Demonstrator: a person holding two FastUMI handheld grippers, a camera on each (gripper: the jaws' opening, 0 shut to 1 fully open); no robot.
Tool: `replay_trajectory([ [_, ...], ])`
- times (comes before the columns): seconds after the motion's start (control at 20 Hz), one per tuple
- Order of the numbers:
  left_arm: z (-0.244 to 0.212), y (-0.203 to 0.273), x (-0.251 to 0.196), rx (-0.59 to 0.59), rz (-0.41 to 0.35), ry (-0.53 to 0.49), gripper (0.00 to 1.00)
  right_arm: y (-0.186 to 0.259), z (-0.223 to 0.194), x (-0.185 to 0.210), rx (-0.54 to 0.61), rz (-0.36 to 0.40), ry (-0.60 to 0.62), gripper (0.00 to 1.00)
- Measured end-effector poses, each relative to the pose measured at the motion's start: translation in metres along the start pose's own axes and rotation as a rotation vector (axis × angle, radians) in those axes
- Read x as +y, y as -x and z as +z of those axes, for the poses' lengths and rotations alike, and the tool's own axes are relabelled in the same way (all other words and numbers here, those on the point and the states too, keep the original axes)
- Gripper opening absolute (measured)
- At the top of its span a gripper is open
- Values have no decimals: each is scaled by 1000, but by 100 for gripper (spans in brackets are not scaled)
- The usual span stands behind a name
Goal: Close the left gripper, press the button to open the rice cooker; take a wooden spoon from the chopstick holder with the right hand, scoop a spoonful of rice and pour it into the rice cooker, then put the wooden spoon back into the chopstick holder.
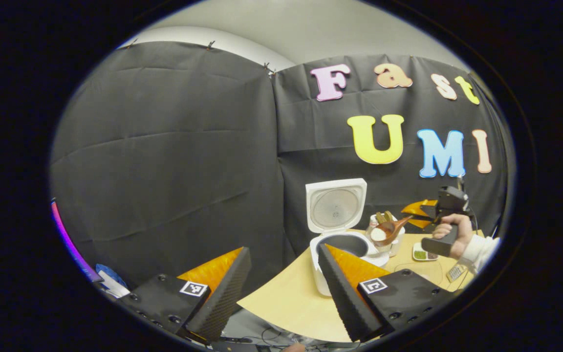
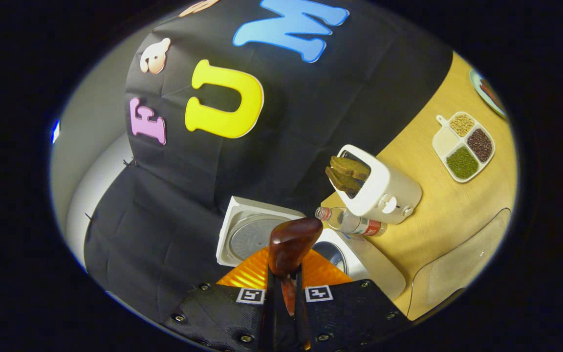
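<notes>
- My right gripper [image 2: 285, 293] has its two fingers clamped on the handle of the brown wooden spoon [image 2: 291, 244].
- The spoon's bowl, holding white rice [image 1: 378, 234], hangs over the white rice cooker [image 1: 347, 244], whose lid stands raised.
- My left gripper [image 1: 281, 288] has its fingers spread wide apart, holding nothing, near the cooker.
- A white toaster [image 2: 384, 190] with bread stands beside a lying plastic bottle [image 2: 350, 222] on the light wooden table [image 2: 438, 205].
</notes>
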State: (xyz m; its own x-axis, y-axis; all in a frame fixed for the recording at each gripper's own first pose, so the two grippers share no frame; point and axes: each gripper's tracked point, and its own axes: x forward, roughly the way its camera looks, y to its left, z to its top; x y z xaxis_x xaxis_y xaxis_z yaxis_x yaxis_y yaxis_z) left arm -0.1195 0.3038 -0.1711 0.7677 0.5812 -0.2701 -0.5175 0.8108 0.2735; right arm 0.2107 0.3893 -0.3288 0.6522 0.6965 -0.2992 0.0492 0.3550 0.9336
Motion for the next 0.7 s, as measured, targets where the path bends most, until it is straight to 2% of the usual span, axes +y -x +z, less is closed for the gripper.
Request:
replay_trajectory([
  [0.05, 1, 1, 4, -2, 8, -3, 100, -16, -8, 2, 9, -10, 55, 15],
  [0.3, -5, 14, 21, 8, 56, -11, 97, -70, -54, -6, 79, -77, 319, 16],
  [0.45, -16, 19, 33, 30, 84, -5, 96, -83, -70, -14, 94, -99, 447, 16],
  [0.5, -20, 21, 36, 40, 93, 0, 94, -85, -73, -16, 97, -109, 500, 16],
  [0.7, -24, 27, 49, 52, 122, 10, 97, -84, -68, -14, 94, -117, 712, 15],
])
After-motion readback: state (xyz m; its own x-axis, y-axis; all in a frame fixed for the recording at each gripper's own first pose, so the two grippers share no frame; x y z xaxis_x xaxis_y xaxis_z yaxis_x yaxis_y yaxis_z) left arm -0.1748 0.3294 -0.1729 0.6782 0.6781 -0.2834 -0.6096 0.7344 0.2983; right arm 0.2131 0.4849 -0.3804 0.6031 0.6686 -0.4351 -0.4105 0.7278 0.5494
